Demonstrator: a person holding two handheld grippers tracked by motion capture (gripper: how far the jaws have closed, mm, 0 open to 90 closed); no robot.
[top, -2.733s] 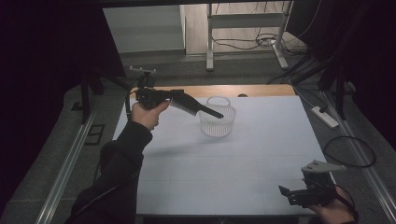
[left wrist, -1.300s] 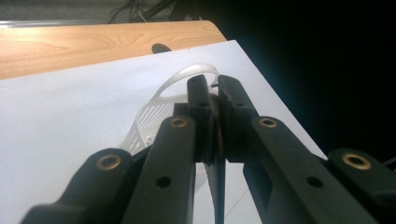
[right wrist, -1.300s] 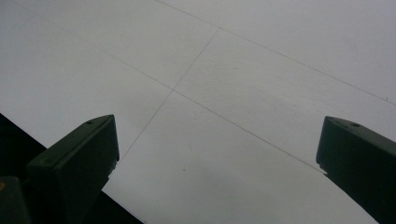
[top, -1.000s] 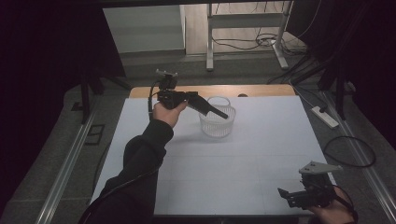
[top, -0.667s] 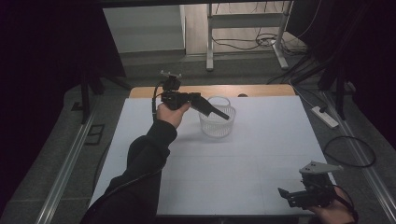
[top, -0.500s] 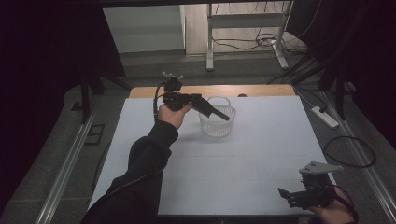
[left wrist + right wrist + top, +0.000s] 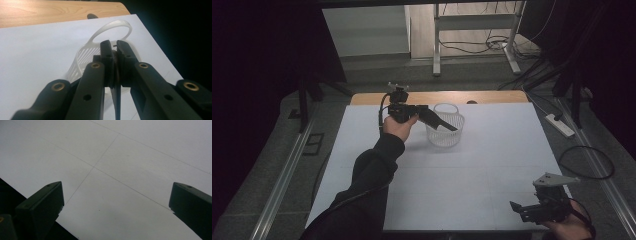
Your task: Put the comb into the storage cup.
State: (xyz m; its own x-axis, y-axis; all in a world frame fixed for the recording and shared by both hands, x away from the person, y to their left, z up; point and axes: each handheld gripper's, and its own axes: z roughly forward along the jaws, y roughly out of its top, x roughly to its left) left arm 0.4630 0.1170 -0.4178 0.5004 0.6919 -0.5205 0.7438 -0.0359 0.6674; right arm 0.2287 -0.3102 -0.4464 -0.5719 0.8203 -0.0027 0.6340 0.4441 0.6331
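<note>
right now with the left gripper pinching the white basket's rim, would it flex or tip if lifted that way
Probably light: the white basket has thin slatted walls. Gripped at one side of the rim by the left gripper, it would likely hang tilted. The thin plastic rim may flex a little rather than crack, though I can't tell its stiffness. It looks empty.

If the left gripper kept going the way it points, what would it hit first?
Probably the white basket: the shut left gripper points down over its rim, so it would likely meet the inside; depth is unclear.
</note>
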